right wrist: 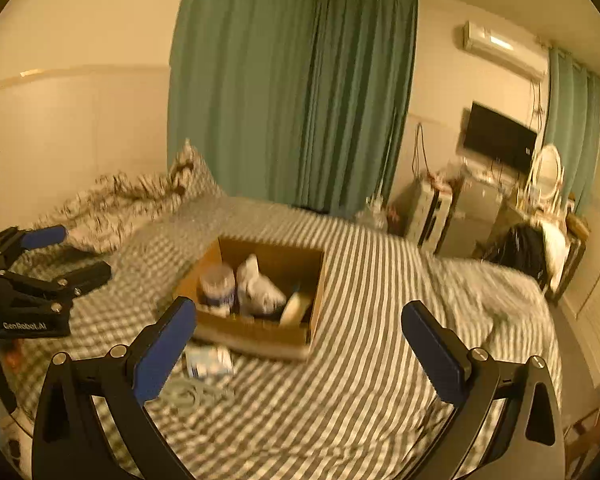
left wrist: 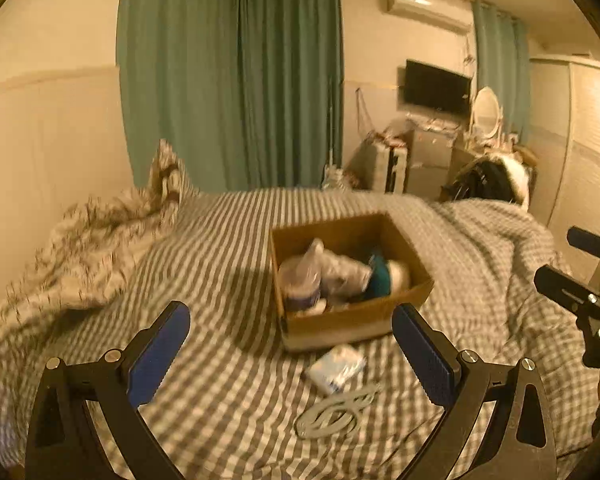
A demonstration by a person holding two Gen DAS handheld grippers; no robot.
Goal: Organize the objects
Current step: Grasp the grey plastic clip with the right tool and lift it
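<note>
Both tools spread wide, holding nothing: left tool; right tool (cardboard box just ahead).

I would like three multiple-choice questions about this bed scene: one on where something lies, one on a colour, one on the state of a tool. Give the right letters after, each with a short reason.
1. Where does the white packet lie?
A. inside the box
B. on the bed just in front of the box
C. on the pillow

2. What colour are the curtains?
A. green
B. red
C. white

3. How is the right tool?
A. shut on the cable
B. shut on the packet
C. open, holding nothing

Answers:
1 B: the packet rests on the striped bed beside the near wall of the box, with the coiled cable nearer still.
2 A: the curtains are green.
3 C: the right tool has its blue pads wide apart with nothing between them.
</note>
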